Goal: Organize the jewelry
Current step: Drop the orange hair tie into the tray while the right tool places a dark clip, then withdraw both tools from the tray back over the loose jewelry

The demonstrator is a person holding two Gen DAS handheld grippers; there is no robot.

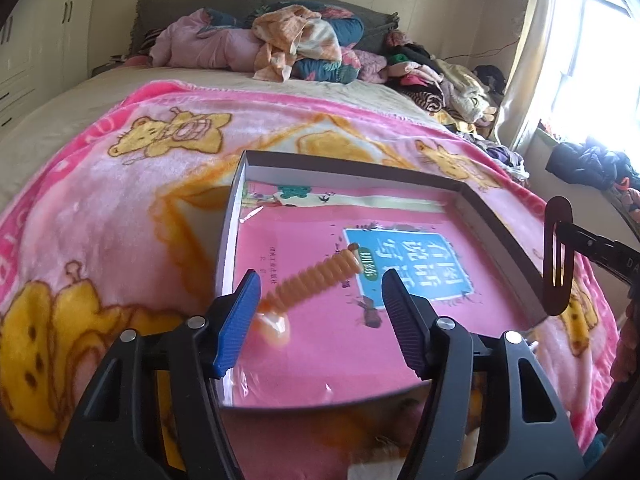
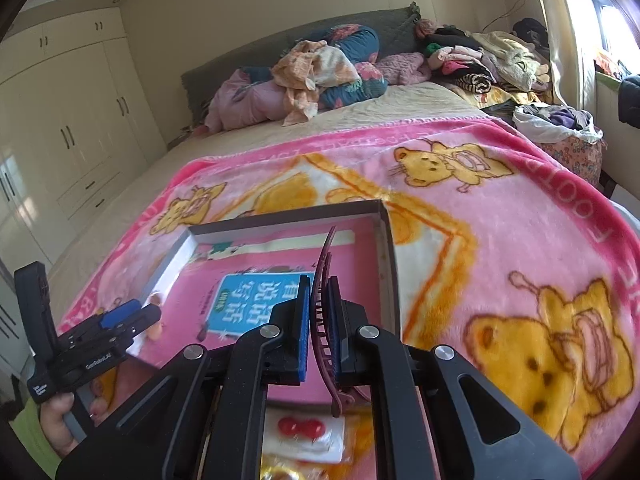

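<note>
A pink fleece blanket printed with yellow bears covers the near part of a bed, and beyond it a heap of clothes and bedding is piled against the grey headboard. Cream wardrobes line one wall; bright daylight comes through a window on the other side.

One shallow grey box sits on the blanket, with a pink book lying flat inside it. I count two hair pieces in play: an orange spiral piece and a dark red-brown hair clip. A small packet with two red beads lies just below the box's near edge, though blur makes it hard to say exactly what it is.

The left gripper hangs over the box with its jaws apart. The spiral piece runs slantwise between them, its pale lower end close by the blue left pad; it looks blurred, and I cannot tell whether it touches that pad.

The right gripper is clenched on the hair clip, which stands edge-on between the pads and pokes up above them, over the right side of the box.
</note>
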